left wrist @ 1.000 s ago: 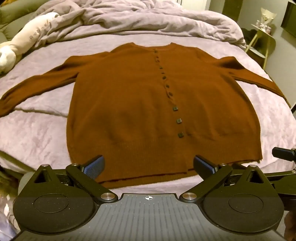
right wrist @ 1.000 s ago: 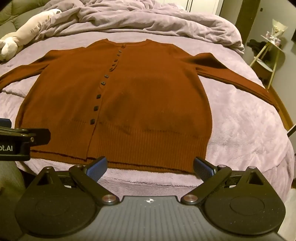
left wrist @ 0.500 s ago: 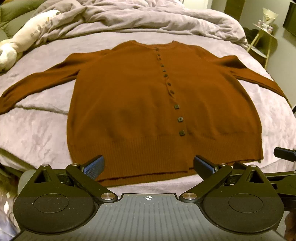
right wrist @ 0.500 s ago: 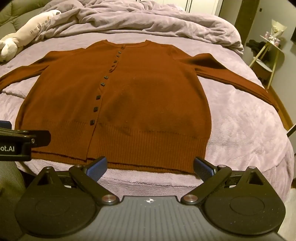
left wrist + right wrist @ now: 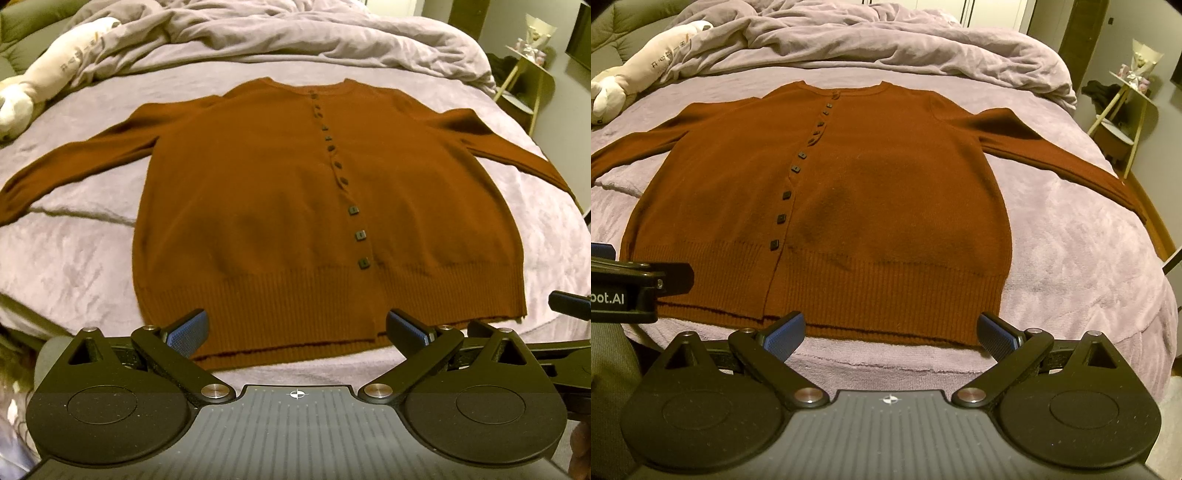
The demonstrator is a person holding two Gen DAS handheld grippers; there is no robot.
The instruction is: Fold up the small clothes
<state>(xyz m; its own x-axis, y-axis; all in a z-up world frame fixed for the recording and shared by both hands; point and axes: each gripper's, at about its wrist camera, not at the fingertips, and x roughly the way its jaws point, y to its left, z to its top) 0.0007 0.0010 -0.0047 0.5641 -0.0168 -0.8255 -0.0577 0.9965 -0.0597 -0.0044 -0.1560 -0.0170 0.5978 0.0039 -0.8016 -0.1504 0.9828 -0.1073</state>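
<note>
Hovering with jaws spread wide and holding nothing, left gripper (image 5: 295, 328) and right gripper (image 5: 892, 330) both facing the brown cardigan (image 5: 317, 206) lying flat on the bed (image 5: 1071, 258), hem nearest, collar toward 12 o'clock, sleeves pointing toward 9 and 3 o'clock.

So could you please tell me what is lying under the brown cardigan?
The cardigan lies flat, buttoned, on a lilac blanket that shows all around it. Whatever sits directly beneath the knit is covered, so I cannot see whether anything else is there.
</note>
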